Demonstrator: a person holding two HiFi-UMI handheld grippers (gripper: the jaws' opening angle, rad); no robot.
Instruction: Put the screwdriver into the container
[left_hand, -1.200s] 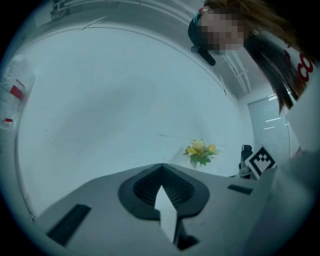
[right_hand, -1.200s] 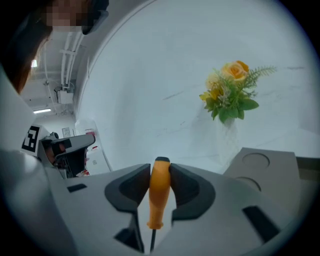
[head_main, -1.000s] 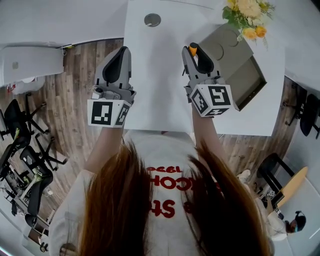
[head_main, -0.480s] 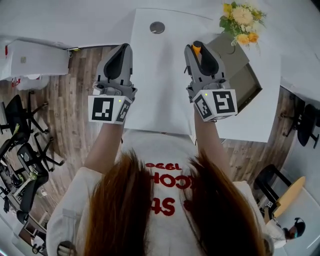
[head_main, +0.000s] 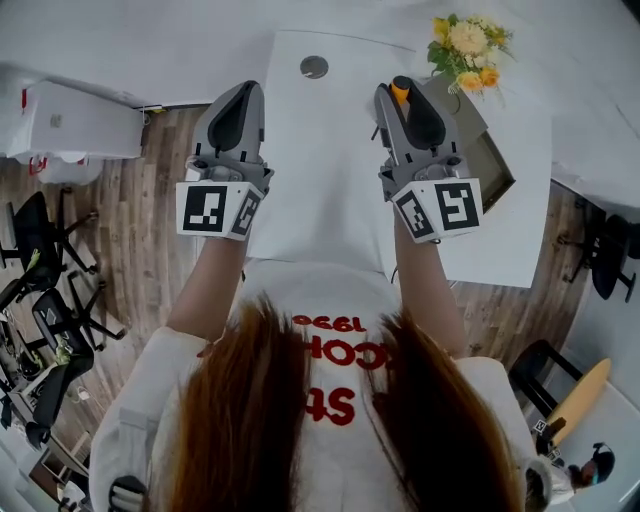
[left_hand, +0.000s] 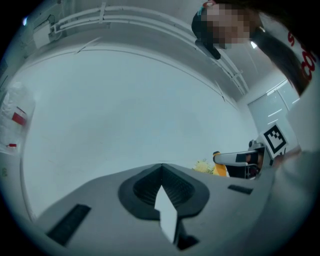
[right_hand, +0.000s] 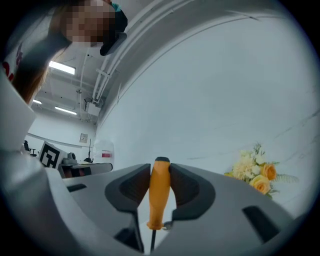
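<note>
An orange-handled screwdriver (right_hand: 160, 192) stands upright between the pads of my right gripper (right_hand: 160, 169), which is shut on the handle, its dark shaft pointing down toward the camera. In the head view the handle's top (head_main: 400, 90) pokes out of the right gripper (head_main: 398, 98), held above the white table just left of the grey open container (head_main: 462, 108). My left gripper (head_main: 244, 95) is raised over the table's left edge, shut and holding nothing; in its own view the jaws (left_hand: 161, 167) meet at the tips.
The white table (head_main: 320, 180) has a round grommet (head_main: 314, 67) at its far side. A yellow flower bunch (head_main: 460, 48) stands behind the container. Wooden floor and black office chairs (head_main: 40, 290) lie to the left. A white cabinet (head_main: 70, 120) stands at the far left.
Both grippers stay raised with the same grip. The right gripper with the screwdriver has drifted slightly right, and the head view has shifted so the table sits lower in the picture.
</note>
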